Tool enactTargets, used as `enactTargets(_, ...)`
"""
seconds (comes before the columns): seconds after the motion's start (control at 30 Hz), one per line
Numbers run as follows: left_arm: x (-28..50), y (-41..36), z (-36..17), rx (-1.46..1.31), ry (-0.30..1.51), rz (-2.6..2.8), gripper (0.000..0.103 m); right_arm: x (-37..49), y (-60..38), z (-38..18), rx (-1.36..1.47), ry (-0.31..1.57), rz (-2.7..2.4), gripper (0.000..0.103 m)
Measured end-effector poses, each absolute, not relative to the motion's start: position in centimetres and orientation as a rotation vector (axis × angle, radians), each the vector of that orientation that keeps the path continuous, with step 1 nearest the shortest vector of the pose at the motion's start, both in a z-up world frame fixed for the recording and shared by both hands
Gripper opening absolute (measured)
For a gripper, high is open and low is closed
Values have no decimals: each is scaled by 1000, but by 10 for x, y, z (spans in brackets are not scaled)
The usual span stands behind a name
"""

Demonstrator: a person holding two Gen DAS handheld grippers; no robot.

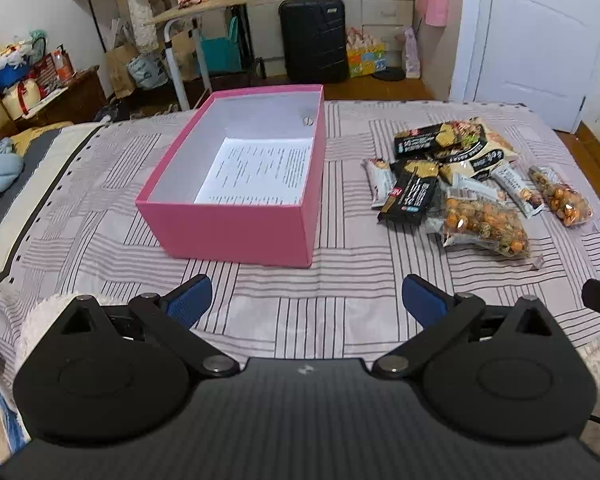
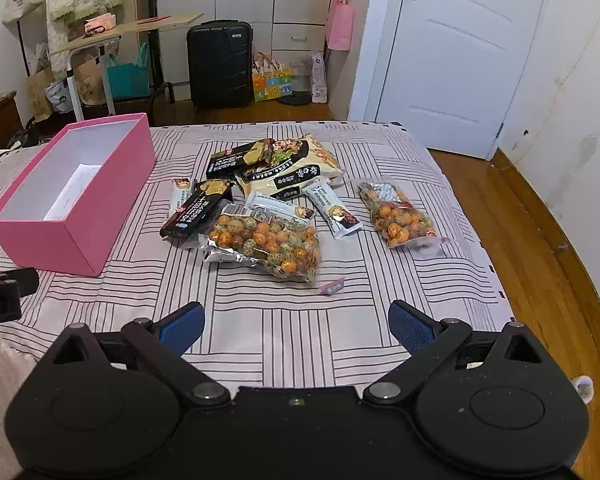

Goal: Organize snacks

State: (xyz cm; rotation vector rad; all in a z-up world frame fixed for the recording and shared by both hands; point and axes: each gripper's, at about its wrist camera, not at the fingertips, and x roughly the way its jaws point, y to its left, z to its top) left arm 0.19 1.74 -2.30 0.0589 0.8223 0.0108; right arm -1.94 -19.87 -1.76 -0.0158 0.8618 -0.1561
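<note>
Here, both grippers are being held low over the striped bedspread [image 2: 292, 320], nothing being gripped. The left gripper [image 1: 306, 300] is being kept spread wide, facing the open pink box [image 1: 236, 228], in which only a printed sheet [image 1: 260, 172] is lying. The right gripper [image 2: 296, 326] is likewise being kept spread, pointed at the snack pile [image 2: 268, 200] lying just beside the box. A large clear bag of coated nuts [image 2: 266, 242] is lying nearest, while a smaller nut bag [image 2: 400, 220] is lying apart to the right.
</note>
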Motion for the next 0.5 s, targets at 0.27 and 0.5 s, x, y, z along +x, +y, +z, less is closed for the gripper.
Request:
enactTargets(0.27, -7, 17, -13, 67, 754, -15, 103, -23, -206, -10, 38, 810, -153, 100)
enactTargets(0.5, -6, 15, -8, 62, 730, -59, 103, -11, -214, -9, 48, 823, 38, 100)
